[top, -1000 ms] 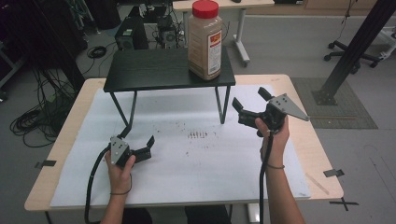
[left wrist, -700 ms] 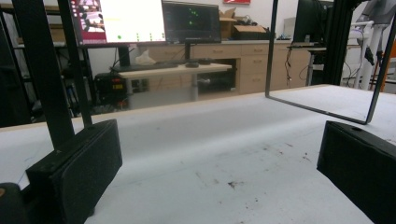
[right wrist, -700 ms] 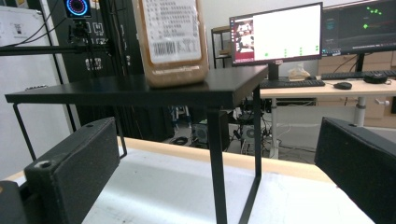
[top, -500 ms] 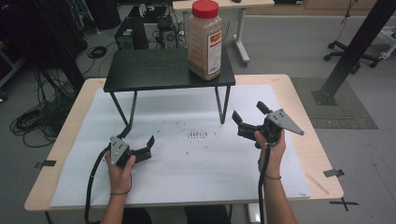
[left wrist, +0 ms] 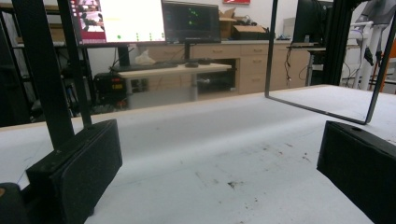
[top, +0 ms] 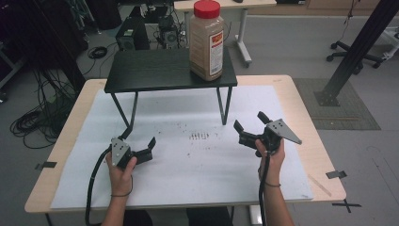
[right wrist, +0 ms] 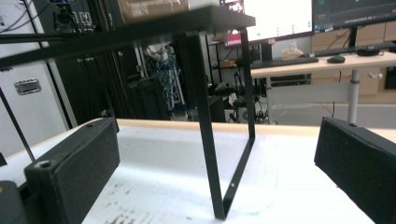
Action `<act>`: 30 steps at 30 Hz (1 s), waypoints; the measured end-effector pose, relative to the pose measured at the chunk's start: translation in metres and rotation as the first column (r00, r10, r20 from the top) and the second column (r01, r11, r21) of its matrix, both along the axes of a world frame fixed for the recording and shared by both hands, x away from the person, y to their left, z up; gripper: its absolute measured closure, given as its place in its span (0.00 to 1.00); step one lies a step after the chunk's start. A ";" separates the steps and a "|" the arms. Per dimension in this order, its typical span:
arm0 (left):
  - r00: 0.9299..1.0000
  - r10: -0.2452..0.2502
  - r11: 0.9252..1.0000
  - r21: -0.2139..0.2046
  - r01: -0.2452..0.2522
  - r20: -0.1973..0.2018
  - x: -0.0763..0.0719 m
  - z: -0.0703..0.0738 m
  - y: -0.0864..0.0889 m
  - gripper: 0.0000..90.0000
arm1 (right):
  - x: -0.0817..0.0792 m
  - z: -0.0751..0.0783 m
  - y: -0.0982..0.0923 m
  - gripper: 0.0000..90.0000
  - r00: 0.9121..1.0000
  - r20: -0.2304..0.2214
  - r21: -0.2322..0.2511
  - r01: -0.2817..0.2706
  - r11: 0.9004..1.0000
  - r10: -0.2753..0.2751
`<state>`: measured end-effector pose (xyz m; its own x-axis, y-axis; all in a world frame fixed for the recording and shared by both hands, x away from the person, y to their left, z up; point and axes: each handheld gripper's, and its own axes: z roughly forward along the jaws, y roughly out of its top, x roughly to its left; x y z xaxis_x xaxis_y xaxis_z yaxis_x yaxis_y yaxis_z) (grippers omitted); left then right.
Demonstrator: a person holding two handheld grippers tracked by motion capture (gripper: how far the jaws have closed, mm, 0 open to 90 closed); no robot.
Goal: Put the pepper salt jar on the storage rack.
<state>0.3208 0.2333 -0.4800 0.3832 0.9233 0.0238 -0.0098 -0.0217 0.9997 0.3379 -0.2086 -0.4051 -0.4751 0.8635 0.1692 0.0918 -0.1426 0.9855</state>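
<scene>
grippers: 2, left gripper (top: 142, 151) and right gripper (top: 249, 128) jaws spread, empty | jar (top: 206, 40): 1 | stand (top: 155, 70): 1

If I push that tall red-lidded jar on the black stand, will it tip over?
The jar looks tall for its base, so a high push may tip it. It seems nearly full, probably heavy. It stands near the stand's right edge, so it could fall off.

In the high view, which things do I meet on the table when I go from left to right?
Left gripper → dark specks on the white sheet → right gripper.
</scene>
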 end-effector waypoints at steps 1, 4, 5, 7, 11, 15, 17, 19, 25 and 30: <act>1.000 0.000 1.000 0.000 0.000 0.000 0.000 0.000 0.000 0.00 | 0.000 -0.003 0.000 0.00 1.000 -0.004 0.000 0.000 1.000 0.000; 1.000 0.000 1.000 0.001 0.000 0.000 0.000 0.000 0.000 0.00 | -0.001 -0.011 0.002 0.00 1.000 -0.019 0.004 -0.001 1.000 0.001; 1.000 0.000 1.000 0.001 0.000 0.000 0.000 0.000 0.000 0.00 | -0.001 -0.014 0.002 0.00 1.000 -0.025 0.006 0.000 1.000 0.000; 1.000 -0.001 1.000 0.001 0.001 0.001 0.000 0.000 0.000 0.00 | -0.002 -0.020 0.004 0.00 0.999 -0.035 0.007 -0.002 1.000 0.002; 1.000 -0.001 1.000 0.001 0.001 0.001 0.000 0.000 0.000 0.00 | -0.003 -0.028 0.006 0.00 0.999 -0.047 0.008 -0.003 1.000 0.003; 1.000 -0.002 1.000 0.001 0.002 0.001 0.000 0.000 0.000 0.00 | -0.003 -0.034 0.006 0.00 0.999 -0.055 0.006 -0.002 1.000 0.002; 1.000 -0.002 1.000 0.000 0.002 0.001 0.000 0.000 0.000 0.00 | -0.004 -0.035 0.007 0.00 0.998 -0.057 0.006 -0.002 1.000 0.002; 1.000 -0.002 1.000 0.002 0.002 0.001 0.000 0.000 0.000 0.00 | -0.004 -0.038 0.007 0.00 0.998 -0.060 0.008 0.000 1.000 0.001; 1.000 -0.002 1.000 0.000 0.002 0.001 0.000 0.000 0.000 0.00 | -0.005 -0.047 0.007 0.00 0.997 -0.072 0.006 0.002 1.000 -0.001; 1.000 -0.002 1.000 0.003 0.002 0.001 0.000 0.000 0.000 0.00 | -0.006 -0.050 0.007 0.00 0.997 -0.078 0.007 0.003 1.000 -0.003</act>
<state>0.3205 0.2331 -0.4800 0.3853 0.9224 0.0269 -0.0112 -0.0245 0.9996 0.3319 -0.2011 -0.4548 -0.4577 0.8635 0.2119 0.1680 -0.1501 0.9743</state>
